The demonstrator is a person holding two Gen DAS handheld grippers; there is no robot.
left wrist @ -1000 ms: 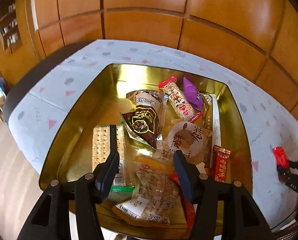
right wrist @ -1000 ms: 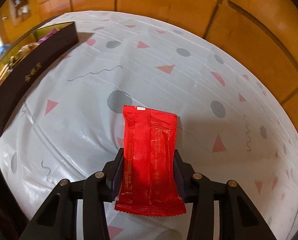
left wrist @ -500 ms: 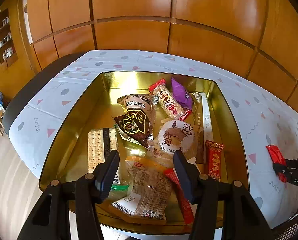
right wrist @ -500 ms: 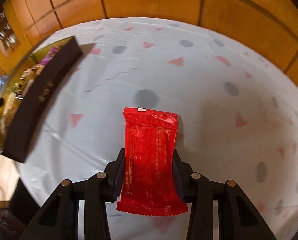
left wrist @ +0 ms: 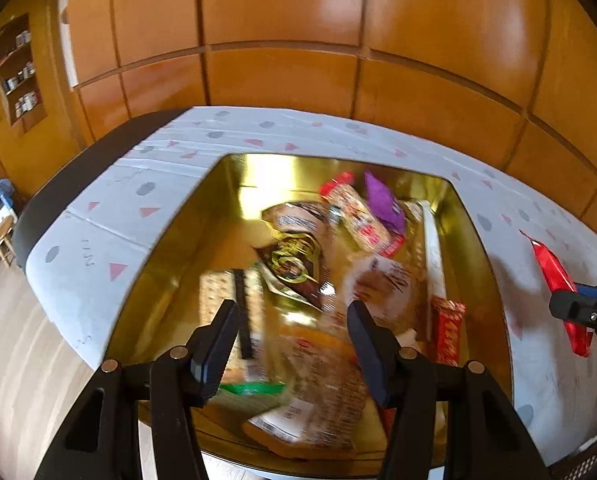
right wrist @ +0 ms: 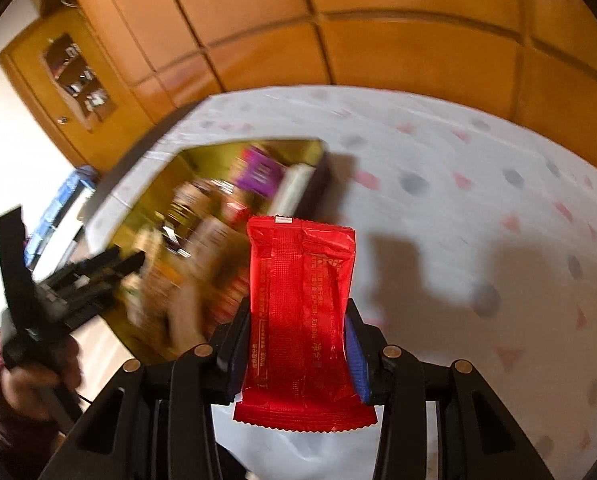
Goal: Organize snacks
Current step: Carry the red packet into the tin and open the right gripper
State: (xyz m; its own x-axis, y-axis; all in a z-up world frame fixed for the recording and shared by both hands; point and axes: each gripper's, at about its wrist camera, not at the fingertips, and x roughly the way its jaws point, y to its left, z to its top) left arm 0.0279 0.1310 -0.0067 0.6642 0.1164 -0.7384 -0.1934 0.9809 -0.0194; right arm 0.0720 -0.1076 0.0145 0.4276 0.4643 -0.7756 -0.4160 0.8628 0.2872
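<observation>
A gold tin box (left wrist: 166, 240) on the table holds several wrapped snacks, among them a purple packet (left wrist: 382, 202) and a cracker pack (left wrist: 218, 296). My left gripper (left wrist: 292, 334) is open and empty above the box's near side. My right gripper (right wrist: 296, 344) is shut on a red snack packet (right wrist: 300, 300) and holds it above the table beside the box (right wrist: 298, 150). The red packet (left wrist: 554, 276) and the right gripper also show at the right edge of the left wrist view.
A white tablecloth (right wrist: 478, 208) with grey dots and pink triangles covers the table. Wooden wall panels (left wrist: 298, 40) rise behind it. A shelf cabinet (left wrist: 18, 72) stands at the far left. The table edge (left wrist: 58, 184) drops to the floor on the left.
My right gripper has lifted the red packet and swung left toward the box, which now fills the view's left. My left gripper has pulled back and up a little from the box.
</observation>
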